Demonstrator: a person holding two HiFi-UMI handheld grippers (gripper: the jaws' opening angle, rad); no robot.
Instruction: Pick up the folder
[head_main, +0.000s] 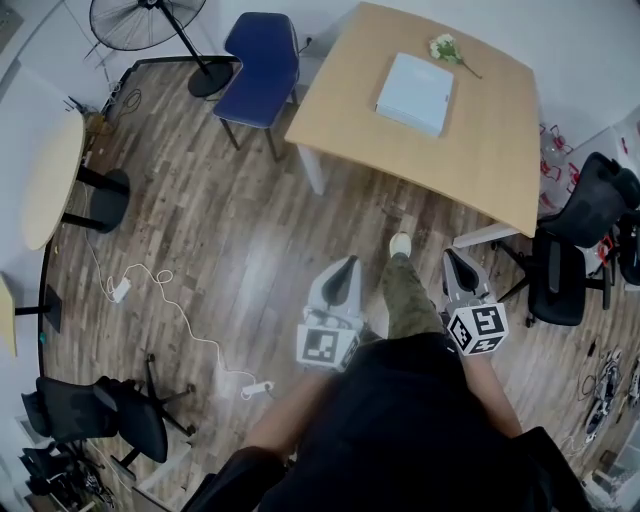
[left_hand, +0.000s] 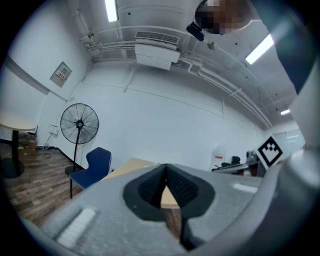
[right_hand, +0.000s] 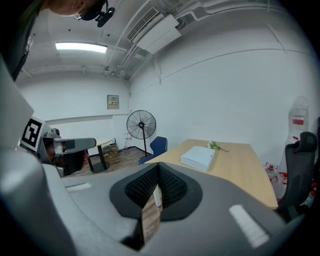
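Observation:
The folder (head_main: 413, 93) is a flat white block lying on the light wooden table (head_main: 480, 150), beside a small sprig of flowers (head_main: 447, 48). It also shows in the right gripper view as the folder (right_hand: 198, 157) on the table (right_hand: 240, 167) some way ahead. My left gripper (head_main: 347, 263) and right gripper (head_main: 453, 257) are held side by side over the wooden floor, short of the table's near edge. Both are shut with nothing between the jaws, as seen at the left gripper (left_hand: 165, 168) and the right gripper (right_hand: 158, 167). The person's foot (head_main: 400, 244) stands between them.
A blue chair (head_main: 262, 66) stands at the table's left side, with a standing fan (head_main: 150, 20) behind it. Black office chairs (head_main: 570, 250) crowd the table's right end. A round table (head_main: 50, 180), a white cable with a power strip (head_main: 255, 388) and another office chair (head_main: 100, 415) are on the left.

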